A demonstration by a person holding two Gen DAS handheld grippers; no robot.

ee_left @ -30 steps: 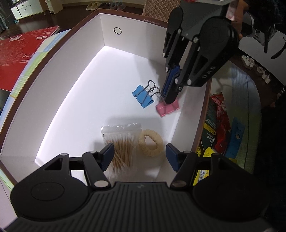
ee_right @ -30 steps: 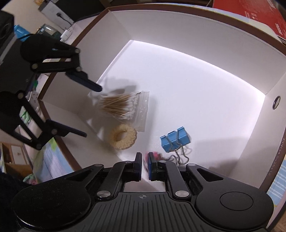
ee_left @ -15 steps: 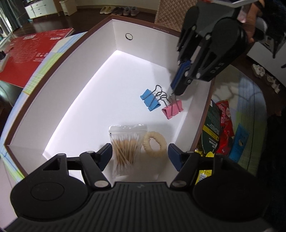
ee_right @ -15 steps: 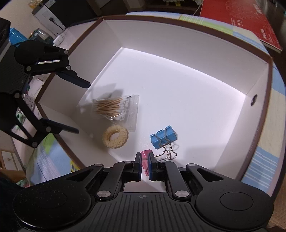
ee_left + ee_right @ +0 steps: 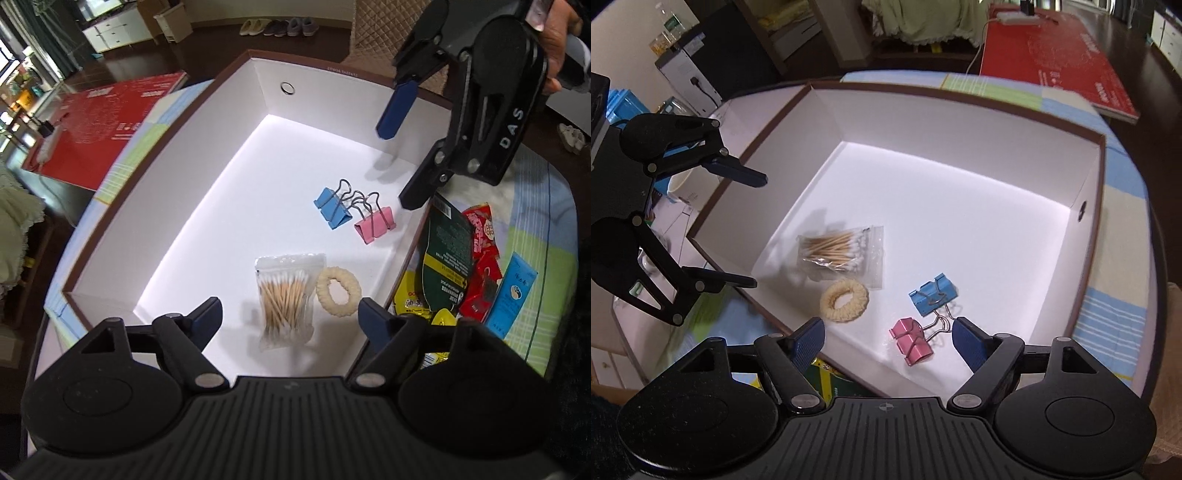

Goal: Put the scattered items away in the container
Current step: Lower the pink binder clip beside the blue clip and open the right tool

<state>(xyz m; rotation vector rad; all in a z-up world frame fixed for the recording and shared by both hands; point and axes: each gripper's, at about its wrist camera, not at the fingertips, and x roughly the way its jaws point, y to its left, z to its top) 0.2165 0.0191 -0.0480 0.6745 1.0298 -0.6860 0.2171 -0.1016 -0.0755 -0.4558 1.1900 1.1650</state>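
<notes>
Right gripper [image 5: 888,338] spread wide and empty, raised above the near corner of the white box [image 5: 1086,177], pink binder clip [image 5: 912,341] lying on the floor right between its blue fingertips [image 5: 809,338]. Left gripper [image 5: 290,317] likewise wide apart and holding nothing, poised over the opposite end of the box above the bag of cotton swabs [image 5: 286,295]. Inside the box, four things, all flat on the white floor: pink binder clip, blue binder clip [image 5: 932,293] just beside it with wire handles tangled or touching, cream knitted ring [image 5: 844,301] touching the edge of the swab bag, swabs bundled inside clear plastic. Most of the floor bare toward the far walls, brown rim all round, small round hole in one end wall [image 5: 288,88]. Outside the box wall, on the striped cloth [image 5: 535,229], a loose pile of snack packets [image 5: 448,251]: dark green, red and yellow, with a blue sachet [image 5: 513,291] alongside. Red flat box [image 5: 1052,62] beyond the far side.
</notes>
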